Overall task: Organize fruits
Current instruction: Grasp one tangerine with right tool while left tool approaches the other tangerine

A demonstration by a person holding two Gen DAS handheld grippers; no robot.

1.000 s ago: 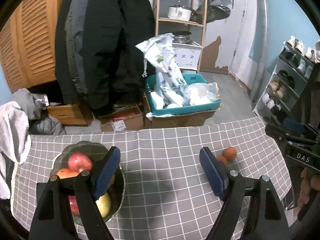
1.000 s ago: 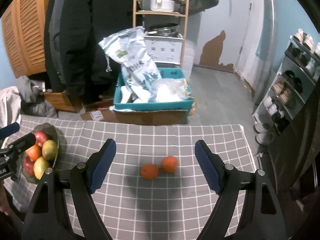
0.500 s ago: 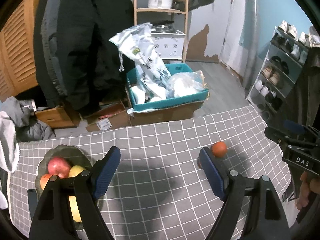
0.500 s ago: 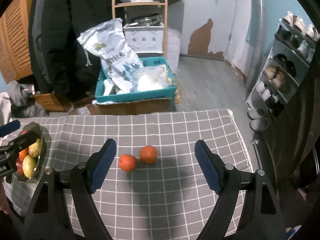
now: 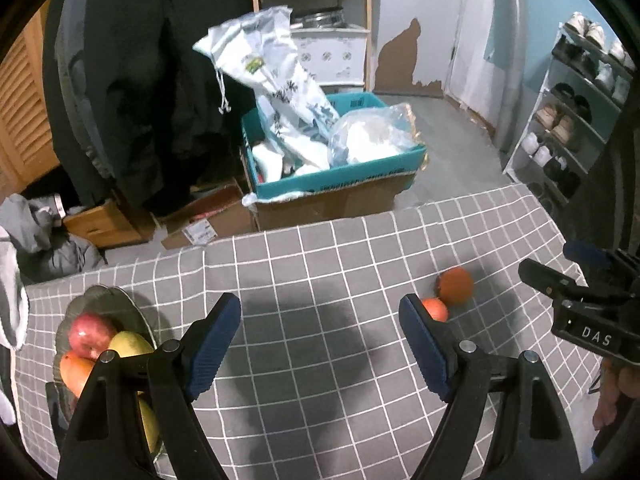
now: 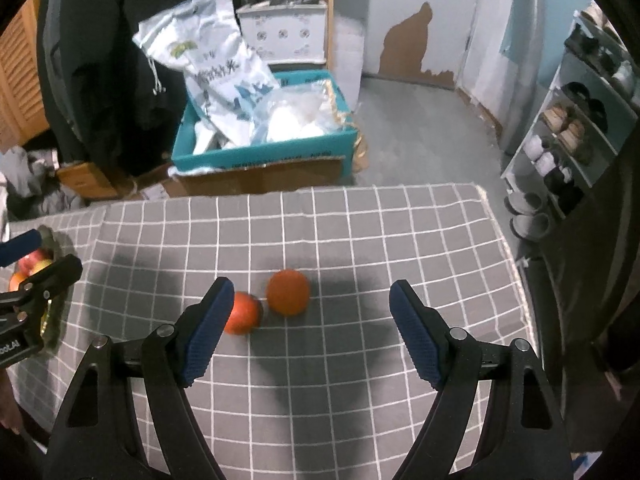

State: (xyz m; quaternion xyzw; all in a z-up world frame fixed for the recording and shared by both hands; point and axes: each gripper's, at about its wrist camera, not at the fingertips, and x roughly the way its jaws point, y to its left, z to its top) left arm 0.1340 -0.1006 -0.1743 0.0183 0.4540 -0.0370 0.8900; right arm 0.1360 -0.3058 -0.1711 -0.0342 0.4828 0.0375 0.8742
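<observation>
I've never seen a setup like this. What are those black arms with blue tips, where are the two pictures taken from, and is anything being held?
No robot here: a person holds a pair of tongs in each hand, with a camera on each looking along its fingers. One picture looks past the left tongs, the other past the right tongs. Both are open and hold nothing. On the checked cloth lie two oranges, touching, one partly behind a blue pad. At the left stands a bowl with more fruit. The right tongs hover nearest the oranges.
</observation>
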